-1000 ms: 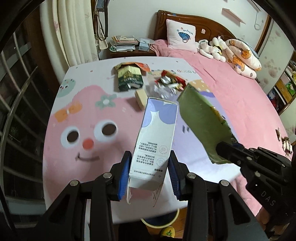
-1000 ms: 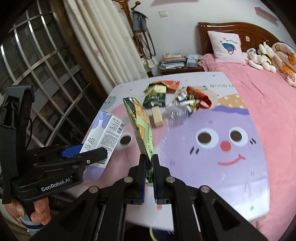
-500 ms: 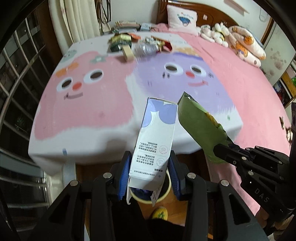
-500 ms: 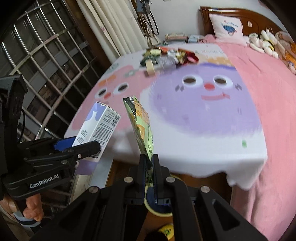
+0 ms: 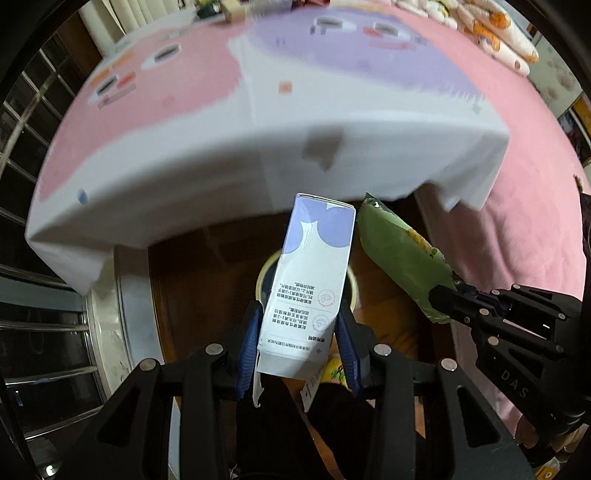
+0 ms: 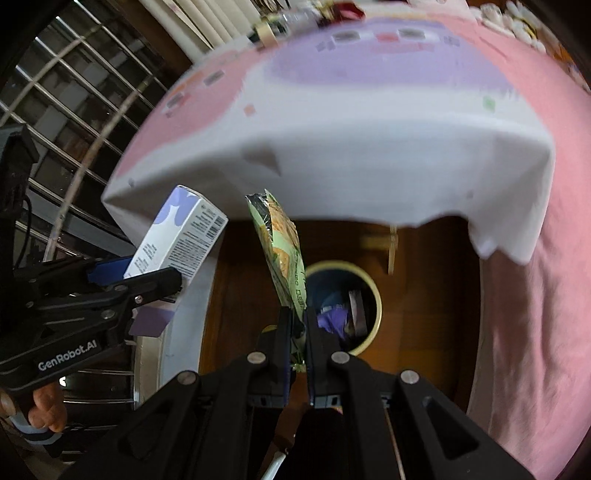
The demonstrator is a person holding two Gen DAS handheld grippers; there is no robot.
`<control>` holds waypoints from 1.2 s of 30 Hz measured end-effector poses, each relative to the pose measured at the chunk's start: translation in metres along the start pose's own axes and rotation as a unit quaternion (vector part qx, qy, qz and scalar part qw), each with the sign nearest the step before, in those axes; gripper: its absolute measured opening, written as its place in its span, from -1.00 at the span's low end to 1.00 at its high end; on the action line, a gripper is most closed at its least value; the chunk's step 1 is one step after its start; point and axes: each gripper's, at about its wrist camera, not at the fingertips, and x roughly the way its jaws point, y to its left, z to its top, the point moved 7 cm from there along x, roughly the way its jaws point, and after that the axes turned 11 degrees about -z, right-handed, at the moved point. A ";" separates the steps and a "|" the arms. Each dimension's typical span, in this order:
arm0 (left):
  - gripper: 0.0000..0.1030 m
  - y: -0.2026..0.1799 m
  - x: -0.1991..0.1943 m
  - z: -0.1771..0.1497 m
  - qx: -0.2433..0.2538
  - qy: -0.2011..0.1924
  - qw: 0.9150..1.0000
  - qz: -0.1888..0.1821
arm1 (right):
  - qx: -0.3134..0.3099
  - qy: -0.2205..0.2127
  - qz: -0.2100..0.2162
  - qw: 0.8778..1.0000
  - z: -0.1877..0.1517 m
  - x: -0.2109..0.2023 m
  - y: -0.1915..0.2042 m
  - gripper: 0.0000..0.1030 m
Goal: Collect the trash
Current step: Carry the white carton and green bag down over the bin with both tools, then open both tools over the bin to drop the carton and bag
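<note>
A carton (image 5: 310, 280) is clamped in the left hand-held gripper (image 5: 299, 347), a wrapper (image 6: 284, 254) in the right hand-held gripper (image 6: 298, 332), above the bin (image 6: 373, 291); neither is dropped yet, and more trash (image 6: 332, 9) is left on the tabletop (image 5: 332, 122)

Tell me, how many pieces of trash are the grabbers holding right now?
2. The white and purple carton is clamped in the left gripper, and the green snack wrapper is pinched in the right gripper. Both hang near the bin.

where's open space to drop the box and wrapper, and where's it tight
Free: the bin mouth's right half, and the near tablecloth. Tight: the bin's left side, where box and wrapper sit close; litter pile at the far edge.
</note>
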 end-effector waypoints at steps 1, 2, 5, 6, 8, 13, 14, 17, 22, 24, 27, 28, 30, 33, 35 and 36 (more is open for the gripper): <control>-0.27 0.003 0.009 -0.004 -0.002 0.008 1.000 0.001 | 0.003 0.008 -0.002 1.000 -0.004 0.010 -0.001 -0.88; -0.27 0.007 0.023 -0.009 -0.007 0.017 1.000 0.001 | 0.004 0.014 -0.004 1.000 -0.008 0.020 -0.002 -0.88; -0.27 0.020 0.061 -0.019 -0.016 0.040 0.999 0.001 | 0.015 0.038 -0.010 0.999 -0.019 0.056 -0.006 -0.88; -0.27 0.023 0.071 -0.022 -0.018 0.046 0.999 0.000 | 0.019 0.046 -0.014 0.999 -0.022 0.069 -0.007 -0.88; -0.27 0.033 0.098 -0.027 -0.023 0.059 0.998 -0.003 | 0.026 0.060 -0.019 0.998 -0.030 0.099 -0.009 -0.88; -0.26 0.051 0.162 -0.031 -0.034 0.075 0.996 -0.014 | 0.042 0.091 -0.038 0.994 -0.044 0.172 -0.017 -0.88; -0.26 0.055 0.179 -0.033 -0.037 0.080 0.996 -0.016 | 0.045 0.097 -0.043 0.993 -0.047 0.186 -0.018 -0.88; -0.24 0.065 0.216 -0.033 -0.040 0.088 0.995 -0.019 | 0.058 0.108 -0.051 0.991 -0.050 0.226 -0.021 -0.87; -0.12 0.080 0.258 -0.032 -0.049 0.091 0.994 -0.028 | 0.078 0.116 -0.059 0.988 -0.050 0.268 -0.027 -0.74; 0.27 0.085 0.268 -0.030 -0.051 0.089 0.994 -0.033 | 0.082 0.115 -0.058 0.988 -0.051 0.275 -0.026 -0.54; 0.55 0.091 0.275 -0.028 -0.051 0.085 0.995 -0.029 | 0.080 0.108 -0.074 0.988 -0.049 0.281 -0.029 -0.07; 0.58 0.093 0.277 -0.027 -0.051 0.083 0.995 -0.028 | 0.082 0.107 -0.076 0.988 -0.046 0.281 -0.030 -0.04; 0.63 0.096 0.278 -0.025 -0.050 0.084 0.995 -0.027 | 0.087 0.106 -0.077 0.988 -0.045 0.280 -0.033 -0.03; 0.63 0.096 0.274 -0.022 -0.045 0.079 0.996 -0.027 | 0.091 0.107 -0.077 0.987 -0.045 0.277 -0.033 -0.03; 0.63 0.095 0.268 -0.020 -0.040 0.074 0.996 -0.025 | 0.091 0.107 -0.077 0.987 -0.042 0.276 -0.032 -0.03; 0.63 0.095 0.266 -0.018 -0.038 0.071 0.996 -0.024 | 0.090 0.106 -0.078 0.987 -0.041 0.276 -0.032 -0.02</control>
